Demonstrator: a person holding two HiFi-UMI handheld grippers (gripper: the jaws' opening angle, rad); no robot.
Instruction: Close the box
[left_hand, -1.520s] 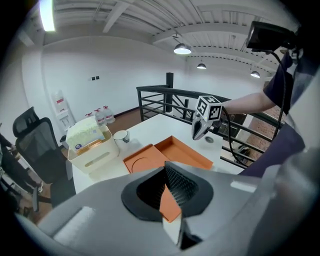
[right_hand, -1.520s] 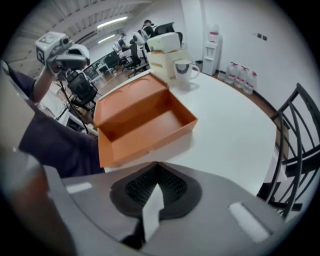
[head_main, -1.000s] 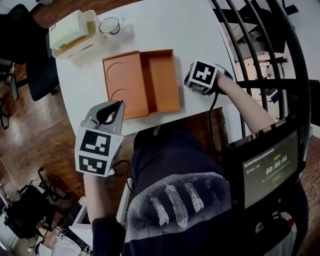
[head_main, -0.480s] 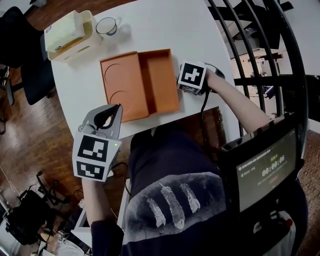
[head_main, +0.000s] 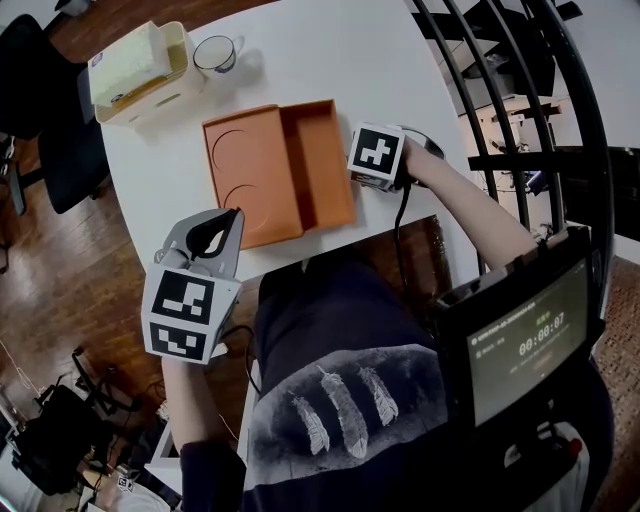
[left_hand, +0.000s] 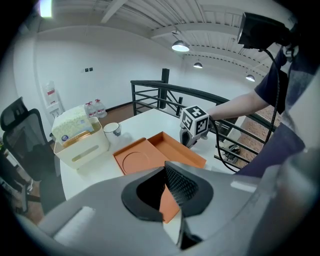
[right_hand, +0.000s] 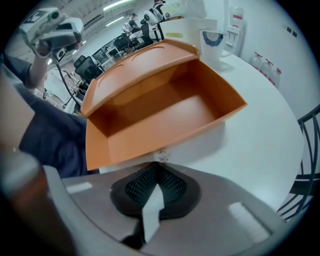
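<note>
box: we see the orange box (head_main: 280, 170) lying open on the white table (head_main: 400, 60), close to the edge nearest the person.
lid: its lid (head_main: 245, 175) lies folded out flat on the left, with 2 curved marks pressed into it.
tray: the tray half (head_main: 322, 160) sits on the right, hollow side up.
right gripper: the right gripper (right_hand: 157, 167) is low on the table at the tray's outer wall, its 2 jaws pressed together with nothing between them; we think the tip touches the wall, but the view is too tight to be sure.
left gripper: the left gripper (head_main: 233, 215) hangs off the table's near edge, apart from the lid, jaws clenched on nothing.
beyond: a white mug (head_main: 213, 53) stands just beside a cream tissue holder (head_main: 140, 70) at the far corner.
</note>
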